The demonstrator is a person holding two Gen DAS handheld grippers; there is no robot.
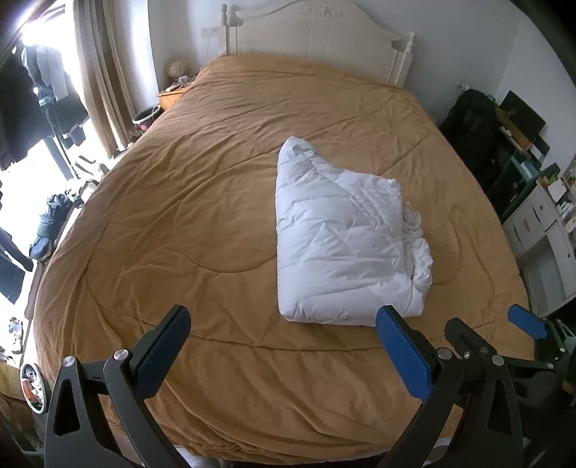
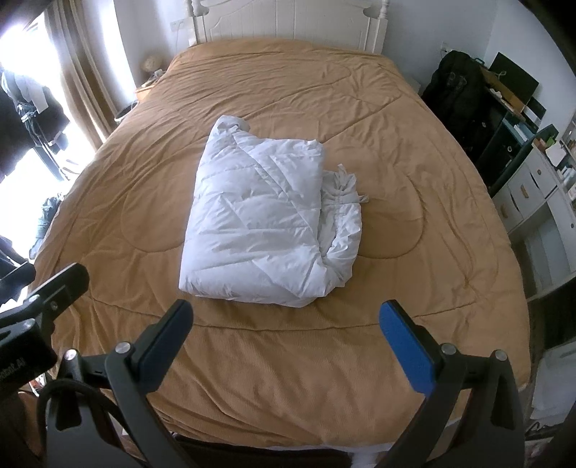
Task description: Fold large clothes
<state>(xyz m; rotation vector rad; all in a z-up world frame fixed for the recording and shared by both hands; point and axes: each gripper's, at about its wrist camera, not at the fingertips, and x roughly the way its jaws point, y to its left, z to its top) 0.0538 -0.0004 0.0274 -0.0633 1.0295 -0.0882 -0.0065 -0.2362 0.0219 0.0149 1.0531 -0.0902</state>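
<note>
A bed (image 1: 230, 252) with a tan cover fills both views. On it, right of its middle, lies a folded white puffy coat (image 2: 259, 219), loose edges bunched at its right side. Above the bed's foot, the left gripper (image 1: 284, 345) and right gripper (image 2: 288, 334) hover, fingers spread, holding nothing.

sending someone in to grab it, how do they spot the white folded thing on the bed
Find the big bed with the tan cover and white headboard. The white puffy garment lies folded in a thick block near the middle. It is the only white item on the cover, with a crumpled edge and ties on its right.
</note>
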